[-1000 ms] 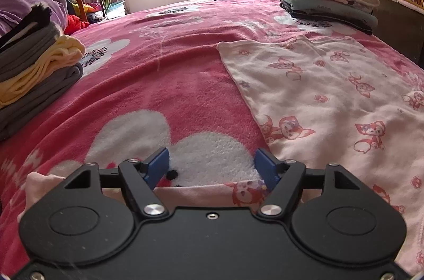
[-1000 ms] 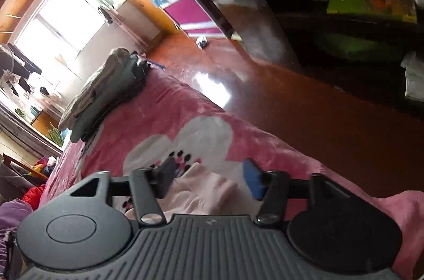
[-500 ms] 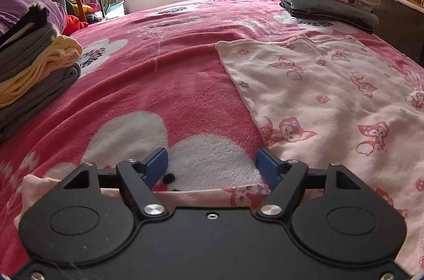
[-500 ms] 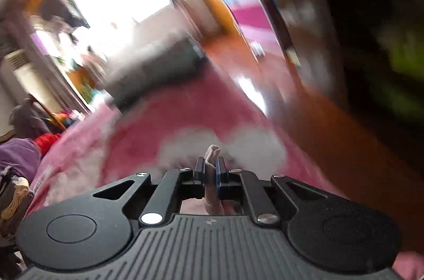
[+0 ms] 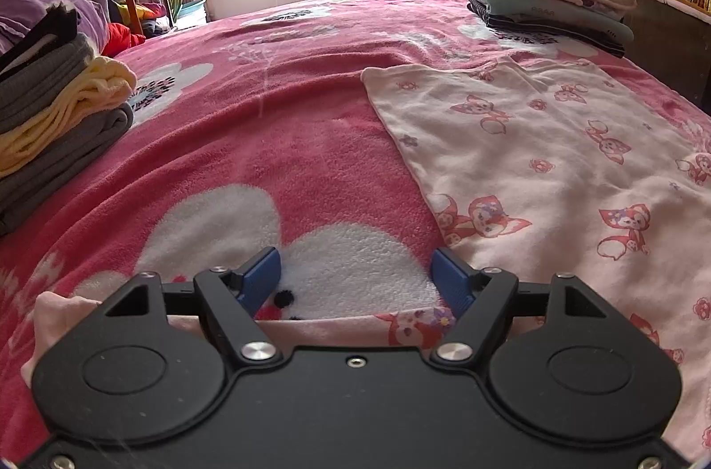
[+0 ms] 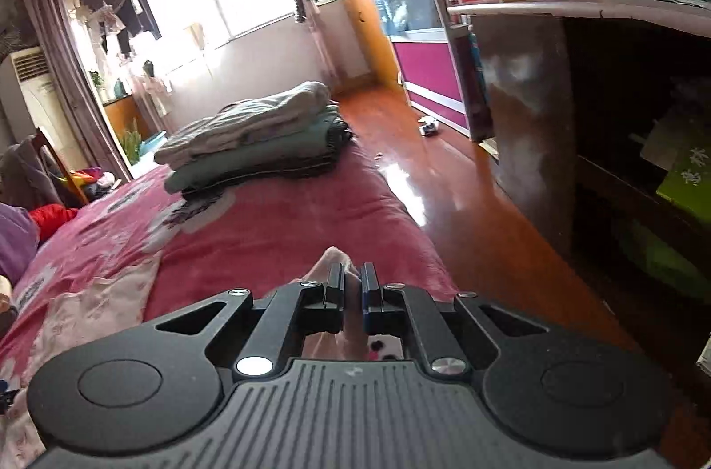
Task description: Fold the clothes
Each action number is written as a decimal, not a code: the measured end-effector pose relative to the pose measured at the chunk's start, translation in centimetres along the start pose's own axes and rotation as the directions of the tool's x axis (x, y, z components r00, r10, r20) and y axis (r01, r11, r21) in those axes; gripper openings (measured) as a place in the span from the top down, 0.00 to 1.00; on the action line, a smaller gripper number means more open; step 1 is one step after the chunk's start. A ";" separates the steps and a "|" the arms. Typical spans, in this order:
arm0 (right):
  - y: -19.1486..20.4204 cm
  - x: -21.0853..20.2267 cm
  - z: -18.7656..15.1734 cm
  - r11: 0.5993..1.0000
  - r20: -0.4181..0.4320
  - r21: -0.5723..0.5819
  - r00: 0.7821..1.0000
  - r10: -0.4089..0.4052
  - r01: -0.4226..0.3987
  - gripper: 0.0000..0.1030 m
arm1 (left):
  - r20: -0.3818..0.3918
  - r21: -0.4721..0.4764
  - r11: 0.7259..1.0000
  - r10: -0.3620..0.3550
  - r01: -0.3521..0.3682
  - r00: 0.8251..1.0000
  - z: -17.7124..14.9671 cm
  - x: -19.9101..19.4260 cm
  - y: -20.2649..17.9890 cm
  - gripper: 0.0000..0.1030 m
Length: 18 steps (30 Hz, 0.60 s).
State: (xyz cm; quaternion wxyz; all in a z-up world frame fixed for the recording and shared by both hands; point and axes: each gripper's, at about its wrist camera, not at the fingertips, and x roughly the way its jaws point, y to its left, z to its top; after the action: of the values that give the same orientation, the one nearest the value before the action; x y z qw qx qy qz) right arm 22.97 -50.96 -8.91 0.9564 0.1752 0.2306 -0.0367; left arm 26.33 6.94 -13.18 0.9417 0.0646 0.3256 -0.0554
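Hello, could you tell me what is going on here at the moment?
A person is folding laundry on a bed with a pink fleece blanket, using two handheld grippers. The right gripper is shut on a corner of a pale pink garment with a fox print. The left gripper is open, with another edge of the garment just below it. Finished piles sit to either side: a grey and yellow stack and a folded stack.

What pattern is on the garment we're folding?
Pale pink garment printed with small red cartoon foxes and flowers; clearest in the left wrist view.
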 end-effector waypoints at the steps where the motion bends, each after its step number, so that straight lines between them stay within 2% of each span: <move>1: 0.1 0.3 0.0 1.000 -0.009 -0.015 1.000 -0.013 0.013 0.93 | 0.000 -0.001 1.000 -0.001 0.001 1.000 0.0 0.0 0.0 0.27; 3: 0.5 1.1 -0.1 0.997 -0.029 -0.055 0.998 -0.053 0.052 0.92 | 0.000 -0.001 1.000 -0.001 0.001 1.000 0.0 0.0 0.0 0.27; 5: 0.9 2.0 -0.1 0.990 -0.053 -0.094 0.993 -0.107 0.102 0.84 | 0.000 -0.002 1.000 -0.002 0.002 1.000 0.0 0.1 0.2 0.27; 7: 1.1 2.4 0.0 0.986 -0.075 -0.097 0.987 -0.140 0.132 0.65 | 0.001 -0.001 1.000 -0.001 0.001 1.000 0.0 0.0 0.2 0.27; 9: 2.4 2.1 0.0 0.971 -0.045 -0.154 0.981 -0.191 0.182 0.60 | 0.001 0.002 1.000 0.000 0.000 1.000 0.0 -0.1 0.2 0.27; 10: 3.4 1.6 -0.2 0.965 -0.025 -0.191 0.982 -0.189 0.181 0.60 | 0.002 0.006 1.000 0.001 -0.001 1.000 0.0 -0.2 0.1 0.27; 12: 6.0 0.8 -0.9 0.958 -0.009 -0.265 0.993 -0.115 0.108 0.60 | 0.005 0.016 1.000 0.003 -0.003 1.000 0.1 -0.5 0.0 0.27; 15: 11.2 -0.6 -3.5 0.919 -0.043 -0.393 0.999 0.026 -0.041 0.61 | 0.024 0.042 0.999 0.012 -0.013 1.000 0.1 -1.1 -0.5 0.27; 18: 16.5 -1.4 -7.6 0.844 -0.139 -0.488 0.974 0.178 -0.224 0.65 | 0.071 0.071 0.997 0.023 -0.028 0.997 -0.2 -2.7 -1.2 0.27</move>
State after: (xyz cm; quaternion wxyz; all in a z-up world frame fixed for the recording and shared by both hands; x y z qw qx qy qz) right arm 20.93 -32.85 -9.37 0.9564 -0.0541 0.2547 0.1326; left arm 23.96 5.96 -11.77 0.9502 0.1008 0.2894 -0.0571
